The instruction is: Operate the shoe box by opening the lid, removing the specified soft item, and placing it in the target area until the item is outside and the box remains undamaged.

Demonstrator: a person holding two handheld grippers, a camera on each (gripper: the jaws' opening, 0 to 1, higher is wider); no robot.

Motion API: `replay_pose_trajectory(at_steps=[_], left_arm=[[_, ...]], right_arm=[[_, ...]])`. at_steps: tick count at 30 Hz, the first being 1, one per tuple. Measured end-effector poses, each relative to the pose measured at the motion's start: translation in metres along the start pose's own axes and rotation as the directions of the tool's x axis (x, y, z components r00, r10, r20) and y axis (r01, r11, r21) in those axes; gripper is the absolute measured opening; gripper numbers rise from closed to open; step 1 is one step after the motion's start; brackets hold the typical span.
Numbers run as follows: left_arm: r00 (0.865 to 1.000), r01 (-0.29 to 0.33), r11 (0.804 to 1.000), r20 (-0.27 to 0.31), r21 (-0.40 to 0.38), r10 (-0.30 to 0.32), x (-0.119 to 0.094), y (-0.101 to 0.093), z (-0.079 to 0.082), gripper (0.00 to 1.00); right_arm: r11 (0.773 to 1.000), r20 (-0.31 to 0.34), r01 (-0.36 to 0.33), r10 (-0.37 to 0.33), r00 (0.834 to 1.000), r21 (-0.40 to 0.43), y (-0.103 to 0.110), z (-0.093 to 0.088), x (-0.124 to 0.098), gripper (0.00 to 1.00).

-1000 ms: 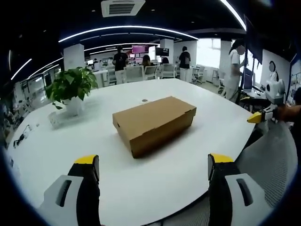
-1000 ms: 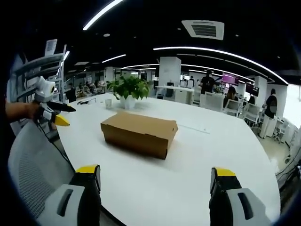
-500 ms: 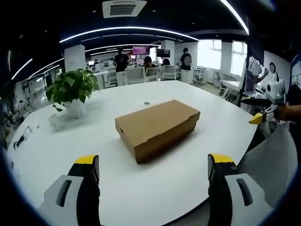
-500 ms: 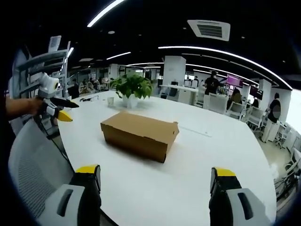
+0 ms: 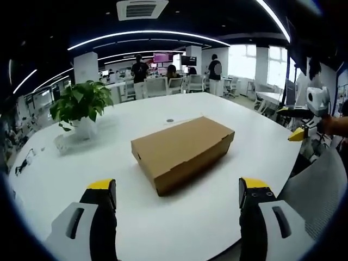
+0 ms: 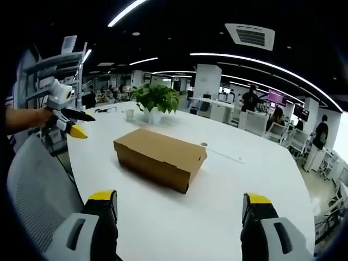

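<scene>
A brown cardboard shoe box (image 5: 182,149) lies shut in the middle of a large white table (image 5: 109,168); the right gripper view has the shoe box (image 6: 159,157) too. My left gripper (image 5: 176,198) is open, well short of the box, jaws wide apart over the table's near edge. My right gripper (image 6: 179,209) is open as well, also short of the box. In the left gripper view the right gripper (image 5: 302,128) appears at the far right. The left gripper (image 6: 70,122) enters the right gripper view from the left, held by a hand.
A potted green plant (image 5: 80,106) stands on the table behind the box, with small items near it. A grey mesh chair back (image 6: 38,190) sits at the table's edge. Beyond the table are office desks, chairs and several people.
Both cameras have shifted slightly; the box sits a little nearer in both views. The jaws stay wide apart and the box lid stays down.
</scene>
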State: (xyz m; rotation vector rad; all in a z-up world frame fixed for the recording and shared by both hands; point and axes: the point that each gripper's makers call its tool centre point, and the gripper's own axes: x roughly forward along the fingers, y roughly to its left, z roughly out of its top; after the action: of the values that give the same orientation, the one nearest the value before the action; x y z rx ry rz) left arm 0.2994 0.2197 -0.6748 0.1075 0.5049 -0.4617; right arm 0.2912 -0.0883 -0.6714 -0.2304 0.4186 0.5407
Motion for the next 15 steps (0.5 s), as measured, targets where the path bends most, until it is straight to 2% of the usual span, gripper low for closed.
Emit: replay_pose_trajectory(at_steps=[15], left_arm=[[1.000,-0.003,1.000,-0.009,-0.001,0.003,0.022,0.000,0.001,0.95]], right_arm=[[0.999,0.010,-0.042,0.042,0.999,-0.011,-0.001,0.008,0.027,0.95]])
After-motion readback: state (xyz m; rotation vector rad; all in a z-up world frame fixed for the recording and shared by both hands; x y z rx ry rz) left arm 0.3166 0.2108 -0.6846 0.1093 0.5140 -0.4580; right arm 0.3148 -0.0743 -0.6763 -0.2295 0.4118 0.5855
